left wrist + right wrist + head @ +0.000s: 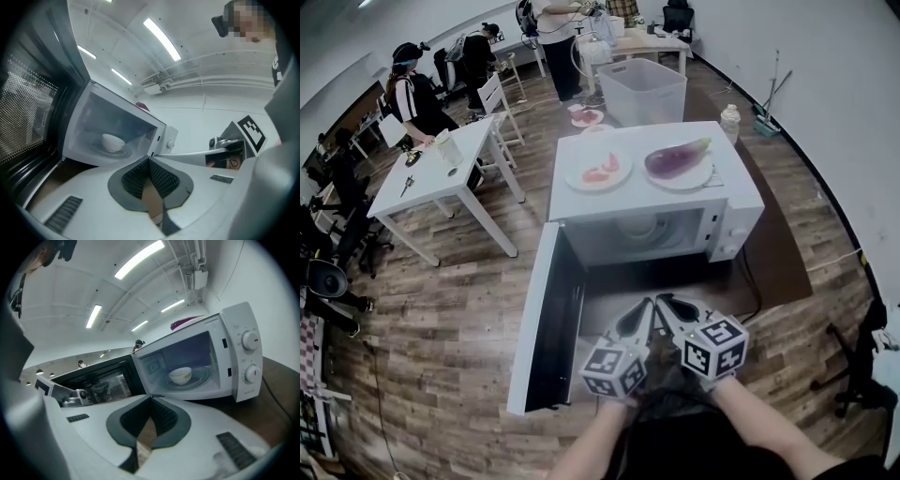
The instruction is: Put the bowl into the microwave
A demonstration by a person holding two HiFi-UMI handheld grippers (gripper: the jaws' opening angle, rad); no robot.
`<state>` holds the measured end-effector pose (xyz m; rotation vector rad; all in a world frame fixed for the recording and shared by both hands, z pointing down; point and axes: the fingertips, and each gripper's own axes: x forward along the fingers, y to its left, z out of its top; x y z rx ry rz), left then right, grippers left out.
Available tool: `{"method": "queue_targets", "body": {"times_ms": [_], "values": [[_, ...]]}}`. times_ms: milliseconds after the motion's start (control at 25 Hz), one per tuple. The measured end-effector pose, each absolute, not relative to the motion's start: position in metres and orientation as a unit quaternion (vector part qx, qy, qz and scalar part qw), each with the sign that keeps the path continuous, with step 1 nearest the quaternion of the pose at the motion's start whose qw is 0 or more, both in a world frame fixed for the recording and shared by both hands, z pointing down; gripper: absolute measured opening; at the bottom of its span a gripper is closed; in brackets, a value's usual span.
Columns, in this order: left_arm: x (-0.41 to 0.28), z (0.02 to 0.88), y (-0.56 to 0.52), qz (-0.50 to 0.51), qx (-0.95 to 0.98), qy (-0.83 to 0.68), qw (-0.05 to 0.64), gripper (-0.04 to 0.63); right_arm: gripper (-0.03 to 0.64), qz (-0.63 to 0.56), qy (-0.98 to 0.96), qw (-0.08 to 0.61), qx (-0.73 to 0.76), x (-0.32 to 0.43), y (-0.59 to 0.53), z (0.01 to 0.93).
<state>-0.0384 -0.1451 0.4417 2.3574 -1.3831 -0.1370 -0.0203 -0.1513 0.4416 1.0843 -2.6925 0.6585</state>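
A white bowl sits upright on the turntable inside the white microwave. The microwave door hangs wide open to the left. Both grippers hover side by side in front of the open cavity, well short of the bowl. My left gripper has its jaw tips touching, shut, with nothing between them. My right gripper is shut the same way and holds nothing.
On top of the microwave lie a plate of pink pieces and a plate with an eggplant. Behind stand a clear plastic bin, a bottle, a white table and several people at the back left.
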Motion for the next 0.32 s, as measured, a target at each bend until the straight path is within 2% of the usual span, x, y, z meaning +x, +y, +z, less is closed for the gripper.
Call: {"method": "queue_targets", "body": {"times_ms": [320], "values": [[-0.039,0.447,-0.157,-0.048,0.842,-0.497,0.205,-0.002,-0.002,0.22,-0.902,0.089,0.36,-0.021,-0.163,0.447]]}}
